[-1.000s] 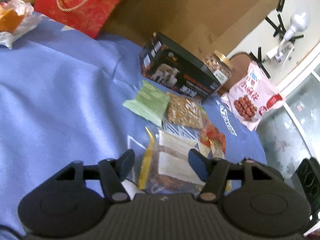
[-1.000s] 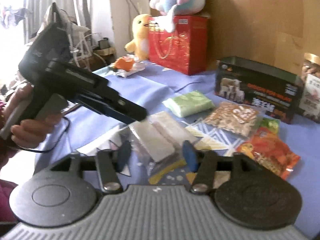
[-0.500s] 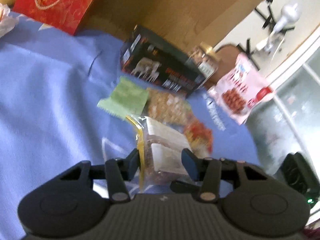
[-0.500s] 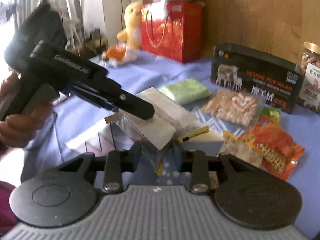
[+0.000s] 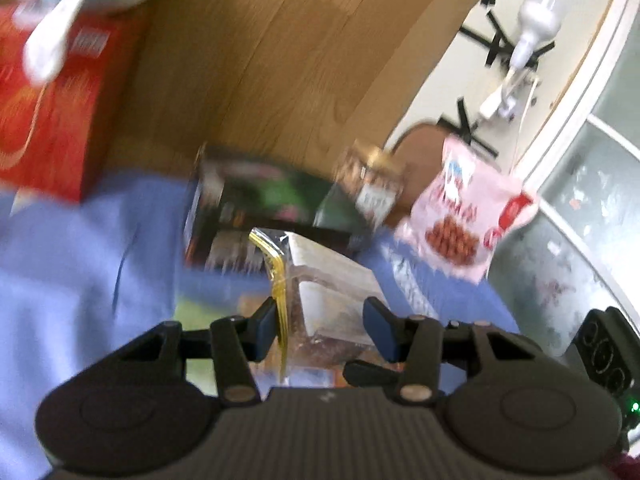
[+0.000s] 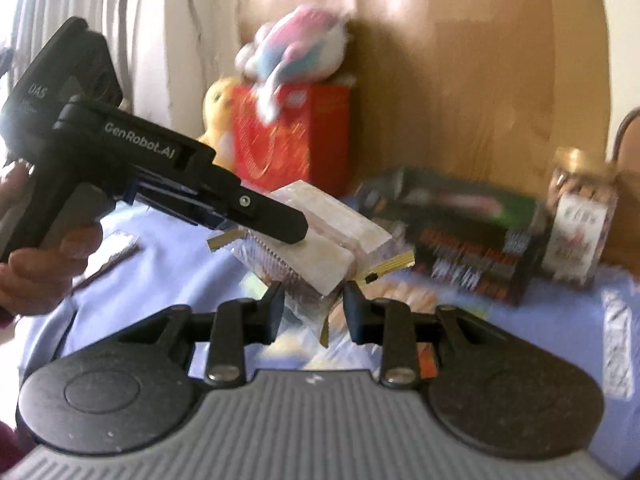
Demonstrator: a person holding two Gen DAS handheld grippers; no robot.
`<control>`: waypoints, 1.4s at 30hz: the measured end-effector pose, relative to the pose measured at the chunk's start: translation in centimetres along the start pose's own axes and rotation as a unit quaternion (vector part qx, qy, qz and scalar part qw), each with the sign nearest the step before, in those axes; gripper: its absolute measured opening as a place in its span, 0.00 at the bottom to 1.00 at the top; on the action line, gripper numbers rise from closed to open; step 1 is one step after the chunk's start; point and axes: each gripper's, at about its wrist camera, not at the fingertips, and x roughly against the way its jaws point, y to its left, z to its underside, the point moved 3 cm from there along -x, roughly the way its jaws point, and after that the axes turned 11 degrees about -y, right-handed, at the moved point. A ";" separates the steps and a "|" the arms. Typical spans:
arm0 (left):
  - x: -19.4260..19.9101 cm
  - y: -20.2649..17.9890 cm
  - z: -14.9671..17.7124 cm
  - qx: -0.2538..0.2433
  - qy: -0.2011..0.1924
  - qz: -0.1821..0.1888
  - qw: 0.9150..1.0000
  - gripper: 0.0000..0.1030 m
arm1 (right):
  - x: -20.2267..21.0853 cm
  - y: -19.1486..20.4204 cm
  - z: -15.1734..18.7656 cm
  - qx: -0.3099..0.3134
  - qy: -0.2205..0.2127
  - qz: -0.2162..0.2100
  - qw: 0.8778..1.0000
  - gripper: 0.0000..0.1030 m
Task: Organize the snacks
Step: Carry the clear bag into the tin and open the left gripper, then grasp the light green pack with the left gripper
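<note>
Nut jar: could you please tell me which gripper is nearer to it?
Right, probably. The right gripper holds the clear snack bag at its near corner, nut jar to its right; the left gripper holds its left end.

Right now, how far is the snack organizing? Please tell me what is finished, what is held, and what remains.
Nothing looks sorted yet. In hand: the clear zip bag of snacks is off the blue cloth, with both the left gripper and the right gripper closed on it. Left to do: the black box, the jar and the pink packet stand at the back, and small packets lie blurred under the bag.
</note>
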 end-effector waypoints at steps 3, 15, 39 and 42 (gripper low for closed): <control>-2.8 -0.2 -2.8 -0.001 -0.017 0.000 1.000 0.44 | -1.7 -2.6 -1.6 0.002 -0.021 0.020 1.000 0.34; -16.7 0.4 -4.9 -0.004 0.012 -0.018 1.000 0.48 | -7.5 -12.3 -1.0 -0.019 -0.017 0.135 0.991 0.37; -0.4 9.7 3.6 0.150 -0.002 -0.096 0.984 0.56 | -2.6 -6.1 1.9 -0.191 0.050 -0.027 0.980 0.44; 0.5 11.4 4.4 0.183 -0.007 -0.114 0.976 0.56 | -5.0 -3.8 1.9 -0.190 0.076 -0.044 0.978 0.44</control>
